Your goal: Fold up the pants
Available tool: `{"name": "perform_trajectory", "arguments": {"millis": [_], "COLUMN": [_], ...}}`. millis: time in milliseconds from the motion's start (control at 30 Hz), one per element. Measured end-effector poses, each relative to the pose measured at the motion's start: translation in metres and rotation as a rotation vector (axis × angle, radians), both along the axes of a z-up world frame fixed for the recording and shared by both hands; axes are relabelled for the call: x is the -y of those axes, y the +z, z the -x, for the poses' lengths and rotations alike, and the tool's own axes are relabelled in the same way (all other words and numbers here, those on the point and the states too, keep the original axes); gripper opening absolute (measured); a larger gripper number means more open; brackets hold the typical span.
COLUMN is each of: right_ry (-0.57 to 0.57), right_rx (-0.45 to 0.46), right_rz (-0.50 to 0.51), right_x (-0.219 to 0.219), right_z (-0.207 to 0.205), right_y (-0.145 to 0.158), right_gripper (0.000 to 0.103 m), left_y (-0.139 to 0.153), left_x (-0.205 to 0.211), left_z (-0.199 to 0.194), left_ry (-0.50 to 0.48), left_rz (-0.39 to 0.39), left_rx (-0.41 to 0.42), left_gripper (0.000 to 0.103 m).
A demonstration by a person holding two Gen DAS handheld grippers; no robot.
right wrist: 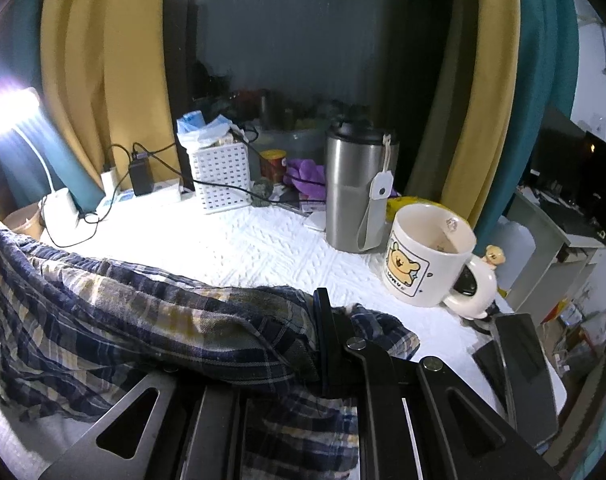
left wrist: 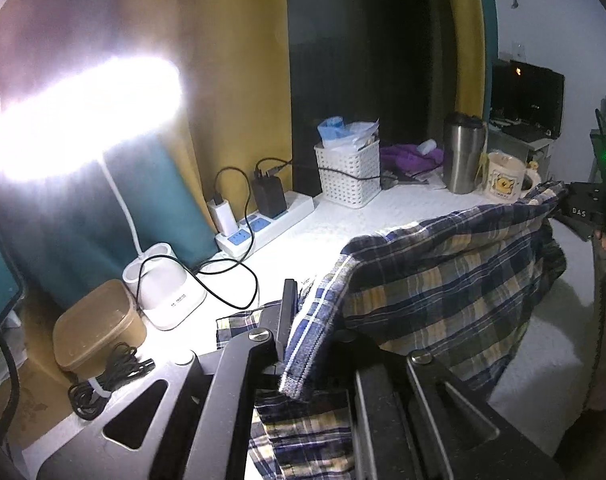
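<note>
- Left gripper (left wrist: pixel 303 344), lower centre, pinching plaid pants (left wrist: pixel 443 280); cloth stretched toward right edge
- Right gripper (right wrist: pixel 327 344) clamped on pants' other end; mug (right wrist: pixel 431 256) just beyond

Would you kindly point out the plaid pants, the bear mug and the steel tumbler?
plaid pants (left wrist: pixel 443 276), left wrist view, raised middle panel.
bear mug (right wrist: pixel 419 268), right wrist view, printed side.
steel tumbler (right wrist: pixel 349 200), right wrist view, bare body.

The pants (left wrist: pixel 443 280) clamped between the black fingers (left wrist: pixel 287 312) are plaid: navy, yellow and white. Beyond the fingertips lies a white textured cover (right wrist: pixel 263 248). Further ahead stand a white lattice basket (right wrist: pixel 221 178), a silver tumbler (right wrist: pixel 353 196) with a black lid, and a cream mug (right wrist: pixel 427 260) with a yellow bear print. Mustard and teal curtains (right wrist: pixel 91 60) hang behind.
</note>
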State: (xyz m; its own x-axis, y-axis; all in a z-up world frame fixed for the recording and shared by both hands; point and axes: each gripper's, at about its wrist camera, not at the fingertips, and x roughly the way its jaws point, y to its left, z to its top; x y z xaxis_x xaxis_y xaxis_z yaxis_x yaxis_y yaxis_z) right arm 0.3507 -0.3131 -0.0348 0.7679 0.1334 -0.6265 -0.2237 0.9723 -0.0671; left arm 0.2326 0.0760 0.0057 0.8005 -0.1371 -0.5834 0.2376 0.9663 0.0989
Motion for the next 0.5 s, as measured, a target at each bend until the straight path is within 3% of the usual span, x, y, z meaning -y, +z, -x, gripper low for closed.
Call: {"name": "perform_trajectory", "arguments": {"millis": [500], "right_ry": [0.006], "right_rx": [-0.102], "right_rz": [-0.001], "right_x": [-0.01], "right_z": [-0.057], "right_y": [-0.041], "right_gripper": [0.012], "left_y": [-0.043], "left_x": [-0.006], "left_z": [-0.067], "left_ry": [0.021], "left_rz": [-0.021], "left_rx": [-0.095], "left_gripper": [0.003]}}
